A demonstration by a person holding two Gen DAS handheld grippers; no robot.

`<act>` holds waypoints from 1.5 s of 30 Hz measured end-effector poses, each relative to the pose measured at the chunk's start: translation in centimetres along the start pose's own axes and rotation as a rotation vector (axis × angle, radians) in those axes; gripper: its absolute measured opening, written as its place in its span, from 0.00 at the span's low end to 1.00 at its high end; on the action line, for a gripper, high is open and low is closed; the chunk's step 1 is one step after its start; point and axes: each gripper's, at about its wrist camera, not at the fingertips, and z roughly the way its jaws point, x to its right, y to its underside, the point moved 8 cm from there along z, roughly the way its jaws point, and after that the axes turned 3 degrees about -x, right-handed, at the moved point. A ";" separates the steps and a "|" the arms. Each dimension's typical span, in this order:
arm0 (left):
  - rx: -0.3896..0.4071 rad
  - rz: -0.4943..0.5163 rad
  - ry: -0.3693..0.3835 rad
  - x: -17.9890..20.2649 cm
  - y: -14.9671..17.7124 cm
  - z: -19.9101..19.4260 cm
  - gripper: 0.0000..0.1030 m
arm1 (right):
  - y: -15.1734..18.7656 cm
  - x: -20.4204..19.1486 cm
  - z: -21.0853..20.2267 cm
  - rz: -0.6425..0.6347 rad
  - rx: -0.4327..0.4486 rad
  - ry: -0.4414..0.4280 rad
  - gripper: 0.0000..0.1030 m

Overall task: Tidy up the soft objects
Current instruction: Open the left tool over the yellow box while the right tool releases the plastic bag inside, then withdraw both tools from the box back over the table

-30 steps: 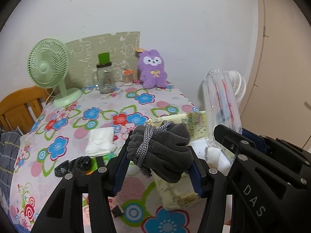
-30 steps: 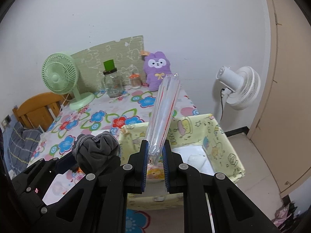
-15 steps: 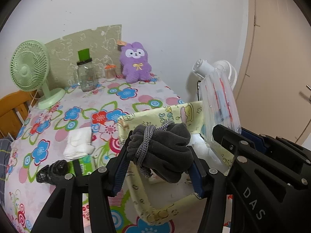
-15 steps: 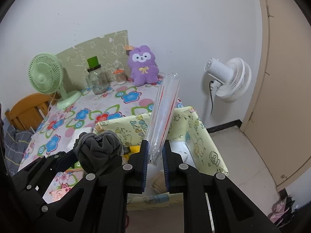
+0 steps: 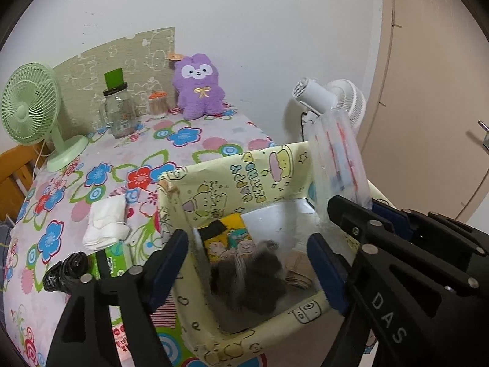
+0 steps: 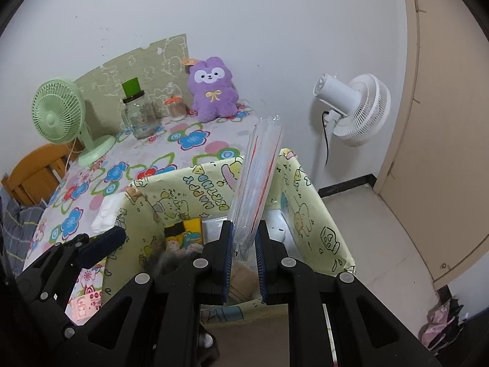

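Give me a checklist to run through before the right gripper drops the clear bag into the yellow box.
1. Left gripper has let go: ok. Its jaws have just been opening and stand clear of the grey bundle.
2. Grey bundle in the yellow box: ok, though blurred, so cannot tell if it has settled.
3. Right gripper grips the clear bag: ok, pads shut on its lower end.
4. Bag over the box opening: ok in the right wrist view.
5. Free room inside the box: ok, white floor shows beside the bundle.
6. Bag will fit lying down: cannot tell; it stands taller than the box wall.
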 end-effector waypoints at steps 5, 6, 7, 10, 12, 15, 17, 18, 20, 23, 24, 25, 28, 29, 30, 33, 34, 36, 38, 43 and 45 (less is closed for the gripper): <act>-0.009 -0.003 0.015 0.4 0.0 -0.2 0.87 | 0.0 -0.1 0.0 -0.023 -0.010 -0.027 0.16; -0.012 -0.006 0.015 0.4 0.0 -0.2 0.88 | 0.0 -0.1 0.0 -0.018 -0.016 -0.037 0.17; -0.018 -0.008 0.014 0.5 0.0 -0.2 0.89 | 0.0 -0.2 0.1 -0.013 -0.029 -0.055 0.18; -0.023 -0.008 0.012 0.5 0.0 -0.2 0.90 | 0.0 -0.1 0.1 -0.015 -0.035 -0.062 0.21; -0.028 -0.006 0.005 0.6 0.1 -0.2 0.90 | 0.1 -0.1 0.1 -0.018 -0.040 -0.059 0.23; -0.035 -0.006 -0.002 0.7 0.2 -0.3 0.90 | 0.2 0.1 0.1 -0.020 -0.047 -0.051 0.26; -0.041 -0.006 0.003 0.8 0.2 -0.3 0.91 | 0.2 0.3 -0.1 -0.021 -0.043 -0.047 0.38; -0.042 -0.009 0.010 0.9 0.3 -0.3 0.93 | 0.2 0.3 -0.1 -0.016 -0.044 -0.056 0.57; -0.038 -0.015 0.020 1.1 0.2 -0.6 0.94 | 0.2 0.5 -0.4 0.004 -0.030 -0.067 0.69; -0.036 -0.011 0.012 1.3 0.2 -0.9 0.94 | -0.1 0.7 -1.0 0.006 -0.011 -0.055 0.70; -0.037 -0.010 0.010 1.3 0.2 -1.0 0.94 | -0.1 0.7 -1.0 0.005 -0.012 -0.055 0.70; -0.036 -0.009 0.009 1.4 0.2 -1.2 0.94 | -0.1 0.7 -1.2 0.005 -0.010 -0.055 0.70; -0.025 -0.006 0.004 1.5 0.2 -1.8 0.94 | -0.1 0.7 -1.8 0.006 -0.002 -0.052 0.78; -0.020 -0.005 0.004 1.5 0.1 -2.0 0.94 | -0.1 0.8 -2.0 0.007 0.002 -0.051 0.80; -0.014 -0.004 0.002 1.5 0.1 -2.3 0.95 | -0.1 0.8 -2.3 0.008 0.010 -0.050 0.81; 0.002 -0.002 -0.006 1.5 0.1 -3.1 0.96 | -0.2 0.7 -3.2 0.008 0.028 -0.042 0.82; 0.007 -0.002 -0.008 1.5 0.1 -3.3 0.97 | -0.2 0.6 -3.4 0.008 0.033 -0.043 0.84; 0.018 -0.003 -0.009 1.5 0.1 -3.9 0.98 | -0.3 0.5 -4.0 0.009 0.046 -0.045 0.90; 0.033 -0.003 -0.011 1.4 0.1 -4.6 0.99 | -0.3 0.4 -4.8 0.010 0.063 -0.039 0.93; 0.062 0.000 -0.015 1.3 0.0 -6.1 1.00 | -0.3 0.0 -6.3 0.006 0.093 -0.039 0.96; 0.071 -0.001 -0.017 1.1 0.0 -6.7 1.00 | -0.3 -0.3 -7.0 0.004 0.105 -0.043 0.97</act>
